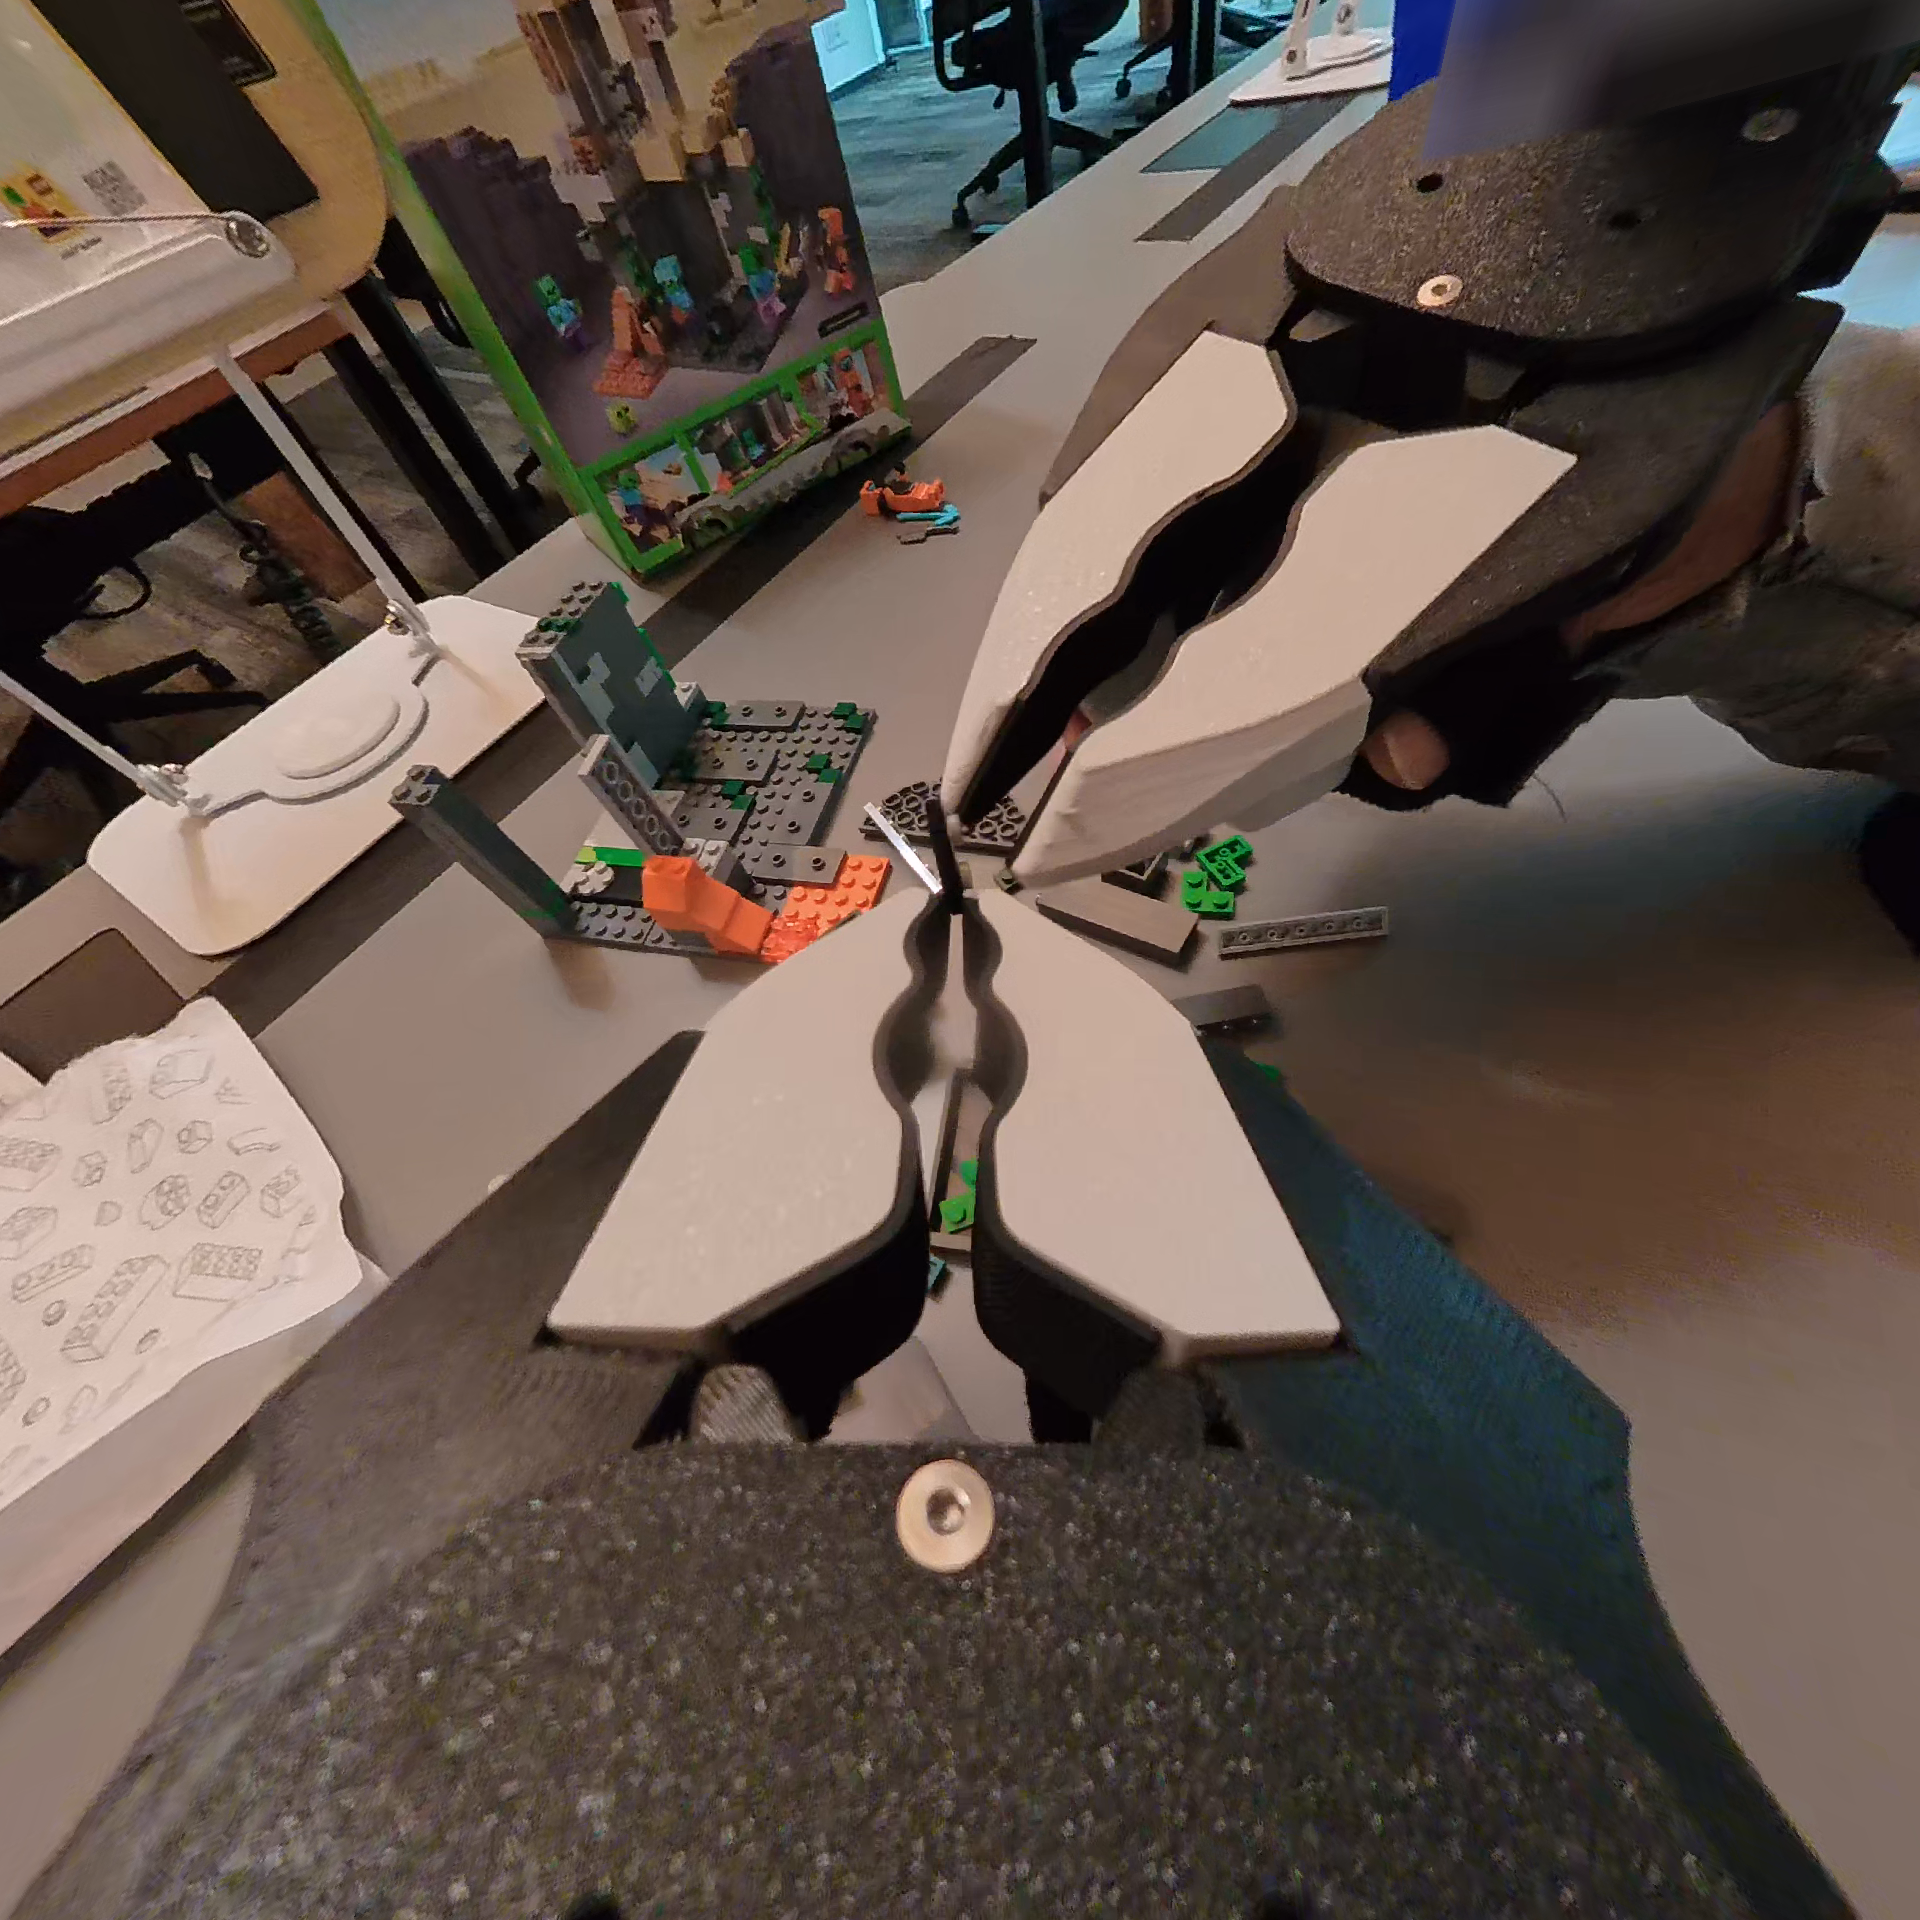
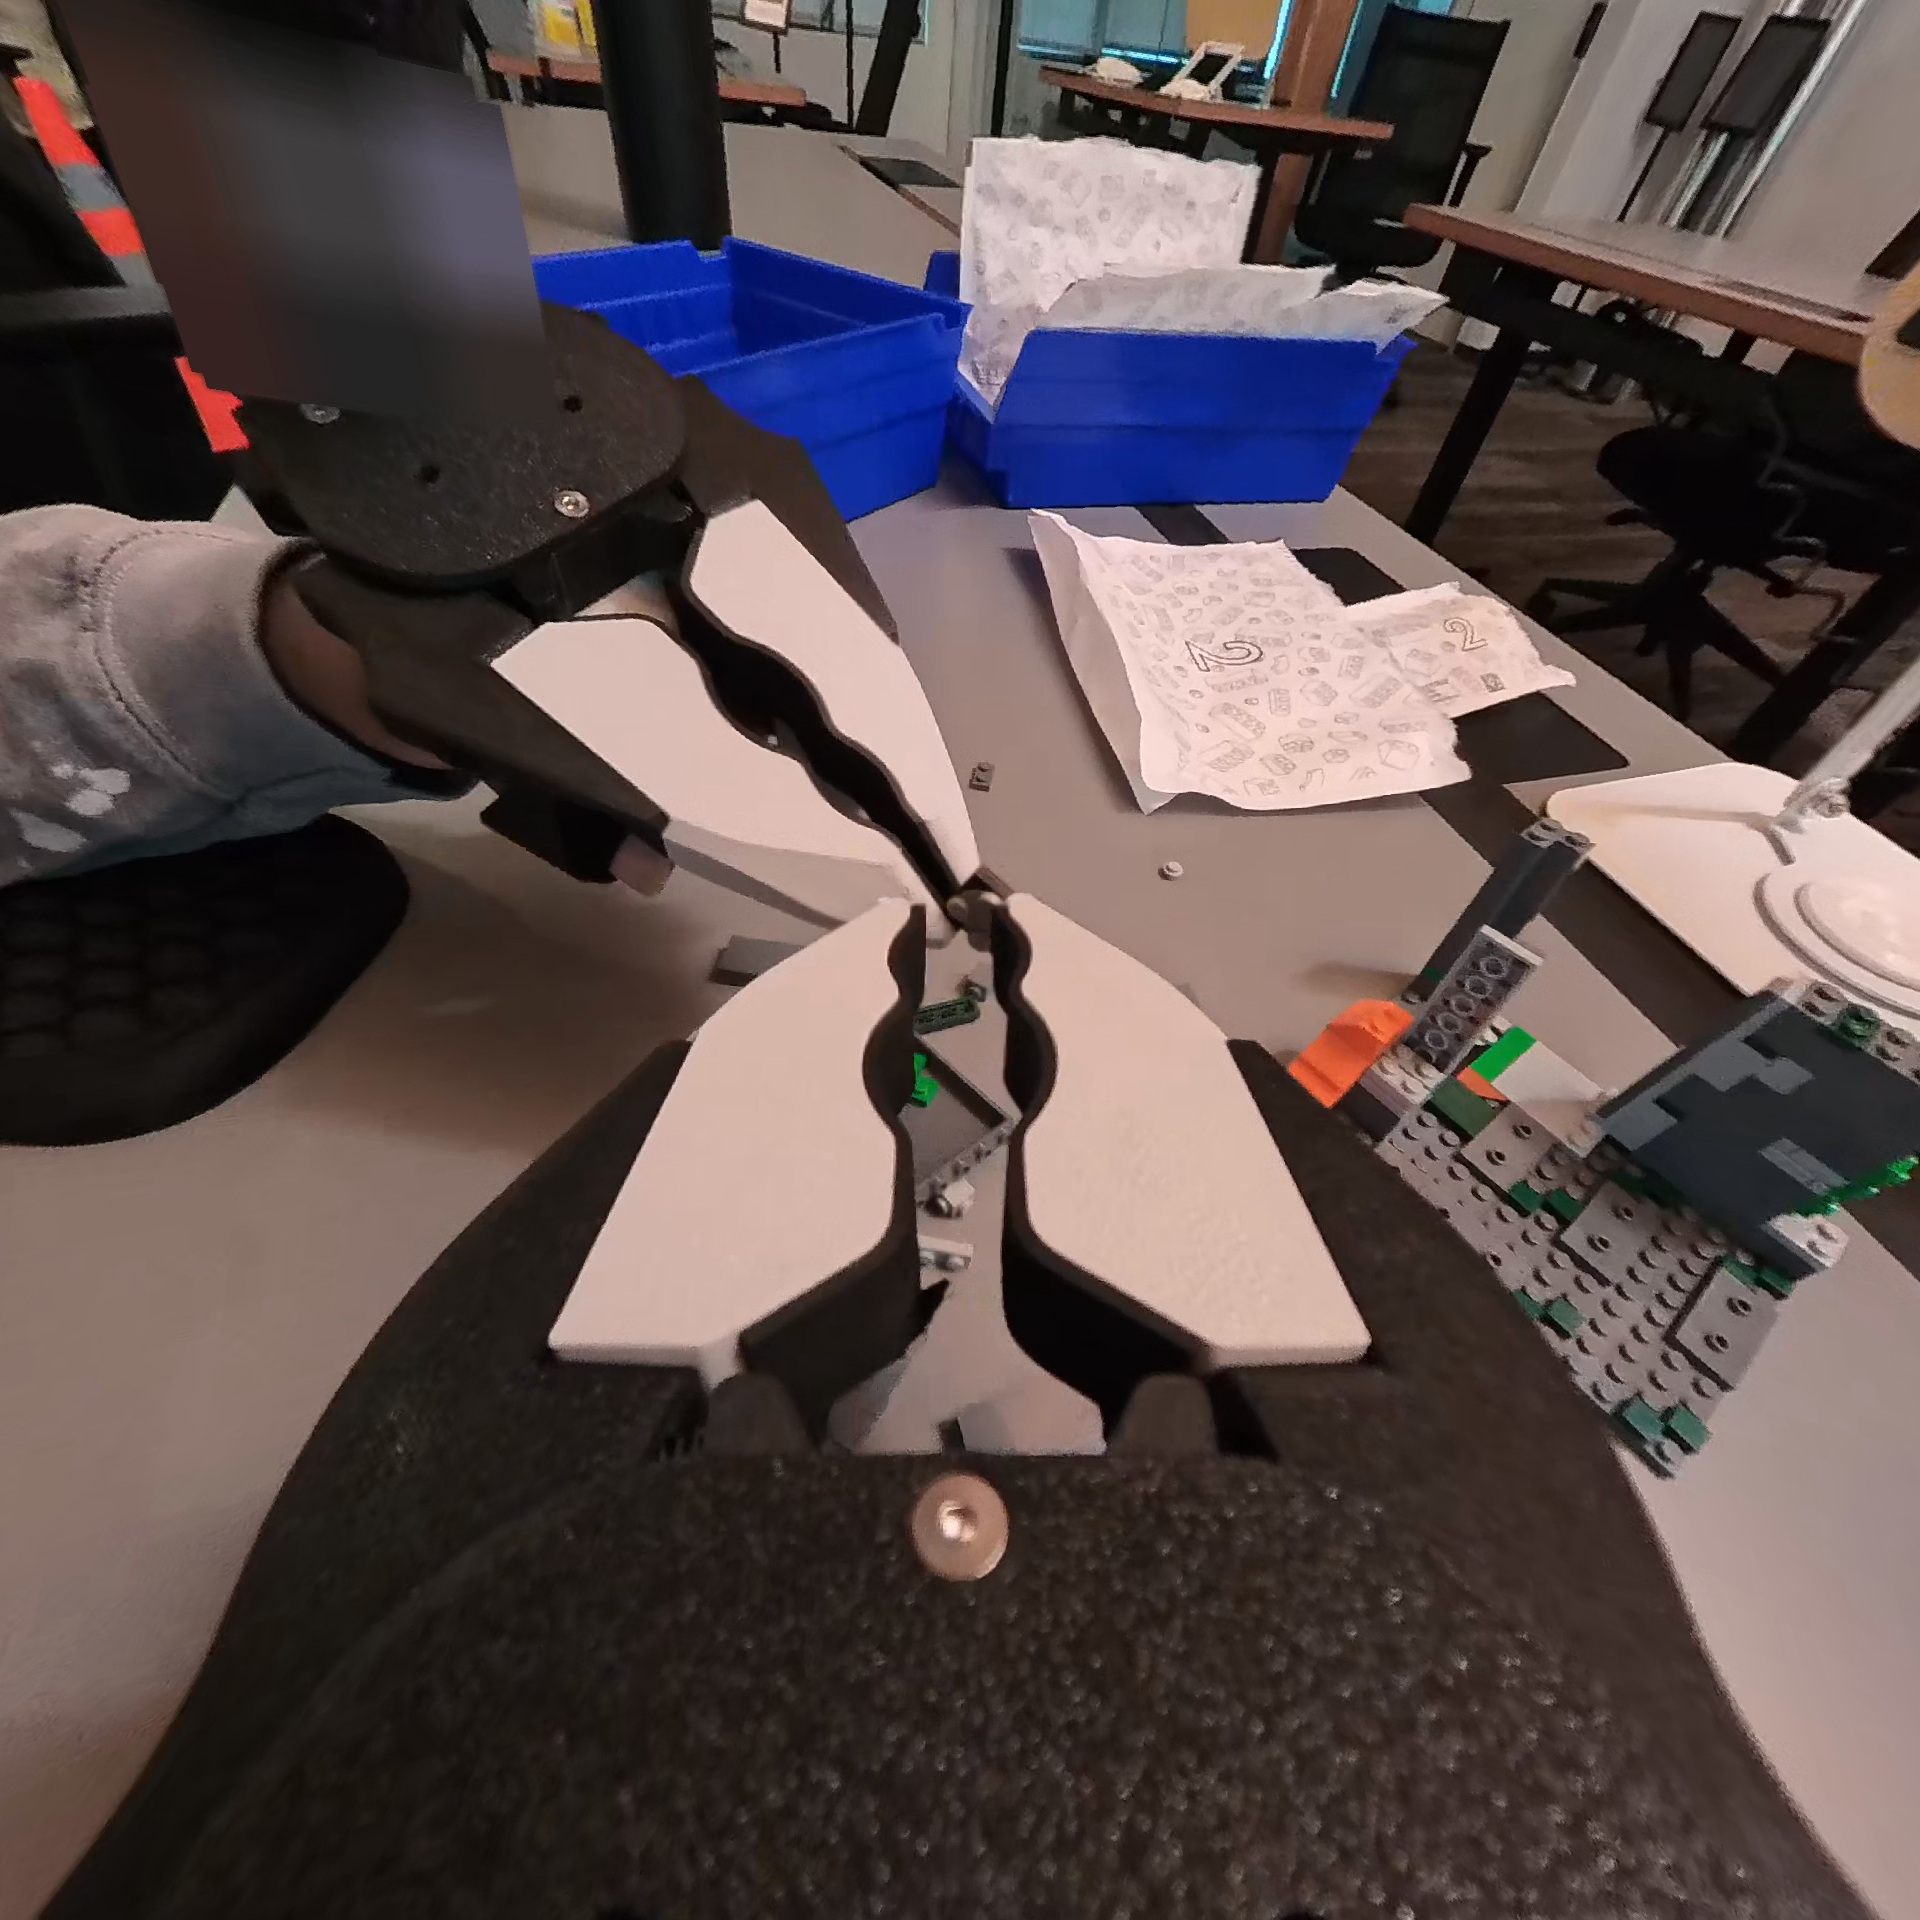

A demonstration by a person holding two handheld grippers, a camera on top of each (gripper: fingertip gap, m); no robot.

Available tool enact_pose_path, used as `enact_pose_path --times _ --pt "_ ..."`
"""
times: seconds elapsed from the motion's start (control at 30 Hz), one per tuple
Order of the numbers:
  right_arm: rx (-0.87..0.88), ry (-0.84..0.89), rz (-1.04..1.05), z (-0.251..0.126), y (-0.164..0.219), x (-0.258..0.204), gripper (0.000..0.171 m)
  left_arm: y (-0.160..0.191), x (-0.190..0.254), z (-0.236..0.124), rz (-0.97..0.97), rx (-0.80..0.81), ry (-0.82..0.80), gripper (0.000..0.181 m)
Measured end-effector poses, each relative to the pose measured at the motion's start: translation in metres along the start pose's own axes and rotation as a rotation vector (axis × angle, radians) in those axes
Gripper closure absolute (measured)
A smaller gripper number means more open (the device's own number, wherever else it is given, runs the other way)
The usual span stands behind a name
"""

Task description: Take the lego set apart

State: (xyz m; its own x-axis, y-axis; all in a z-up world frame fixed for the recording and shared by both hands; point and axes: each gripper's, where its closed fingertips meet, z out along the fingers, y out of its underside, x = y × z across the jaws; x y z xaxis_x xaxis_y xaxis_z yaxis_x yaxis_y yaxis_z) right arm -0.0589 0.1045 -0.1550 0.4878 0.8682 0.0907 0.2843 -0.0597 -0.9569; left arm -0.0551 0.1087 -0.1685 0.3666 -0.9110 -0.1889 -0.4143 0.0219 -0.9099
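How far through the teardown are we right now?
Partly done: loose green pieces and dark plates lie on the table. In hand: the left gripper and right gripper both pinch one small dark piece. Left: the baseplate build with walls and orange bricks.

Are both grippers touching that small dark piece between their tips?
Touching. In the left wrist view, the left gripper and right gripper pinch opposite ends of the small dark piece; the right wrist view shows both tips meeting on it.
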Motion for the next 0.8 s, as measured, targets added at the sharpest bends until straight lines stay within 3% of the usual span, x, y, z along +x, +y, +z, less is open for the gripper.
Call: enact_pose_path --times 0.43,0.7,0.8 --pt "0.015 -0.059 0.035 -0.004 0.002 -0.003 0.161 -0.004 0.013 -0.002 0.166 0.043 0.026 0.178" --pt "0.084 -0.150 0.085 -0.012 -0.005 -0.009 0.162 -0.013 0.022 -0.007 0.110 0.115 0.116 0.178" --pt "0.124 -0.165 0.108 -0.017 -0.009 -0.007 0.171 -0.018 0.023 -0.010 0.051 0.148 0.151 0.178"
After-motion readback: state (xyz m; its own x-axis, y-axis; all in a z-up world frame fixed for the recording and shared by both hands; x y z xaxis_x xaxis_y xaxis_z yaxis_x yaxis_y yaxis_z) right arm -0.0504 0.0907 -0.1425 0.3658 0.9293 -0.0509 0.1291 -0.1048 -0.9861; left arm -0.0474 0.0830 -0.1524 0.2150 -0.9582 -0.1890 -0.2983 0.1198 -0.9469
